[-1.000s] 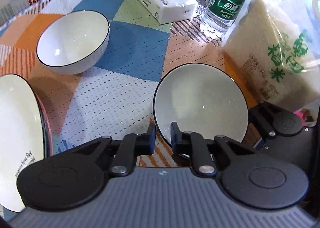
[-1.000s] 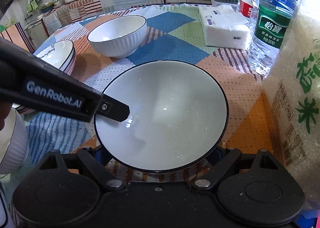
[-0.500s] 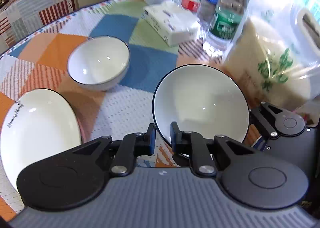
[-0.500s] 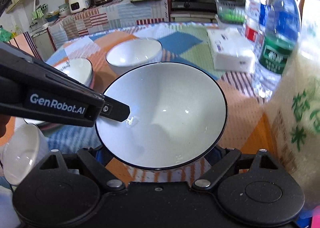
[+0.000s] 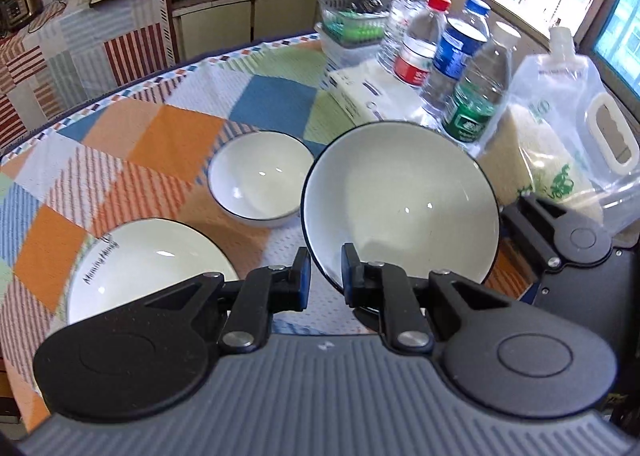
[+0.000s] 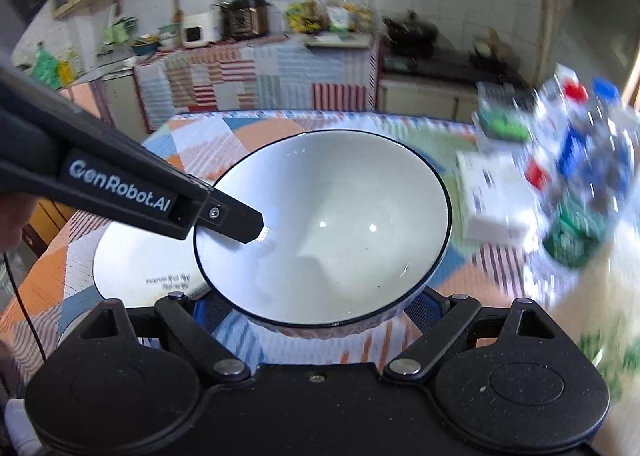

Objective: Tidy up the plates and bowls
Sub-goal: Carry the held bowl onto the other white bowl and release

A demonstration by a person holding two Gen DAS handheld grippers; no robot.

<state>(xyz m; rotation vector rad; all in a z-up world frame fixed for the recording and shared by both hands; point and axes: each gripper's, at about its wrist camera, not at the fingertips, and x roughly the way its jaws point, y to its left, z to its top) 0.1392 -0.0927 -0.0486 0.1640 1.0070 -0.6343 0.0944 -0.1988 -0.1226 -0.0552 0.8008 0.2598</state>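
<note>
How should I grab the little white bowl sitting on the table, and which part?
Pinch the small bowl by its thin rim at the near edge, coming down from above. It stands upright with its mouth open, and its rounded wall would probably slip. The big bowl crowds its right side, so keep near or left.

Small bowl [image 5: 261, 180] behind plate [image 5: 148, 268], left of bottles [image 5: 452, 68]
</note>
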